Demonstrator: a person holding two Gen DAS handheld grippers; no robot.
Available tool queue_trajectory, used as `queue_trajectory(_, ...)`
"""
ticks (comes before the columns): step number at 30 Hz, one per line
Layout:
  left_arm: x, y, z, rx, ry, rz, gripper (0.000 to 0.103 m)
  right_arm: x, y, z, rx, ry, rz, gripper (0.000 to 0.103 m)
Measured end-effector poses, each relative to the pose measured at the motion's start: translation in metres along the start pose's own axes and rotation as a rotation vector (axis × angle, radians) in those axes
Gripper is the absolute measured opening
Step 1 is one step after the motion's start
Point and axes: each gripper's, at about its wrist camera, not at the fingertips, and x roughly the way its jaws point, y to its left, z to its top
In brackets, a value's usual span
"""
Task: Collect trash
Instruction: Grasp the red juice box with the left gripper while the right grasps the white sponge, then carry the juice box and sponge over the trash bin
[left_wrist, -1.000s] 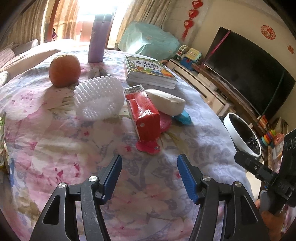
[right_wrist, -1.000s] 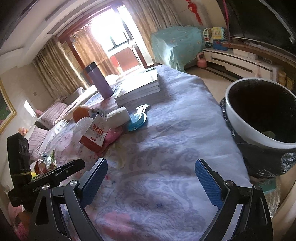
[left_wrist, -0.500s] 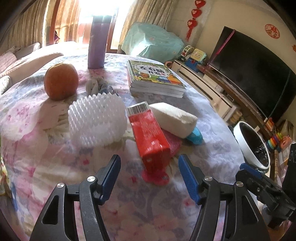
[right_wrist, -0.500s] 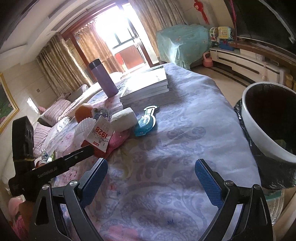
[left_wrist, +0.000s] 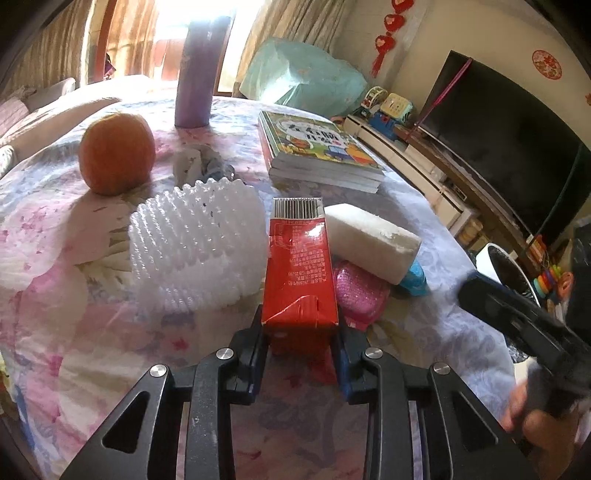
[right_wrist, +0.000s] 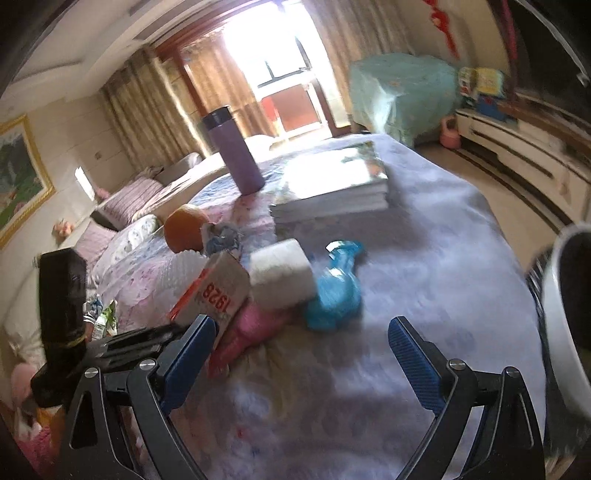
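Note:
A red drink carton (left_wrist: 298, 266) lies on the flowered tablecloth, and my left gripper (left_wrist: 300, 341) is shut on its near end. The carton also shows in the right wrist view (right_wrist: 218, 295), with the left gripper beside it. A white foam net (left_wrist: 195, 247), a white foam block (left_wrist: 369, 240), a pink wrapper (left_wrist: 356, 295) and a blue wrapper (right_wrist: 334, 291) lie around the carton. My right gripper (right_wrist: 301, 354) is open and empty above the cloth, just in front of the blue wrapper.
An orange (left_wrist: 116, 157), a purple flask (left_wrist: 195, 74) and a stack of books (left_wrist: 317, 151) stand farther back on the table. A white bin with a black liner (right_wrist: 565, 321) stands off the table's right edge. A crumpled wrapper (left_wrist: 203, 166) lies behind the net.
My left gripper moved forward to the red carton and shut on its near end. My right gripper moved left and forward toward the blue wrapper, and the bin slid to the right edge of its view.

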Motion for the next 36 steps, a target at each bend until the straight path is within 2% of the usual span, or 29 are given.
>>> queue_trajectory(7,-0.004,0.008,-0.003,-0.005,0.000,0.005,0.030,0.038,0.012,0.015,-0.090,0.044,-0.004,0.092)
queue_trajectory(10,-0.005,0.006,-0.005,0.005,0.001,0.009,0.030,0.048,0.013,0.015,-0.100,0.067,-0.005,0.082)
queue_trajectory(11,-0.004,0.005,-0.006,0.007,0.003,0.009,0.030,0.050,0.013,0.014,-0.105,0.073,-0.008,0.074)
queue_trajectory(12,-0.004,0.005,-0.006,0.007,0.004,0.007,0.030,0.050,0.014,0.014,-0.110,0.077,-0.012,0.058)
queue_trajectory(13,-0.005,0.004,-0.007,0.007,0.005,0.005,0.030,0.050,0.015,0.013,-0.112,0.081,-0.018,0.048)
queue_trajectory(24,-0.024,-0.025,-0.010,0.074,-0.026,-0.057,0.030,-0.017,-0.003,-0.006,-0.008,-0.024,-0.029,0.048)
queue_trajectory(36,-0.019,-0.079,-0.023,0.181,0.009,-0.150,0.030,-0.083,-0.043,-0.040,0.120,-0.088,-0.127,0.048)
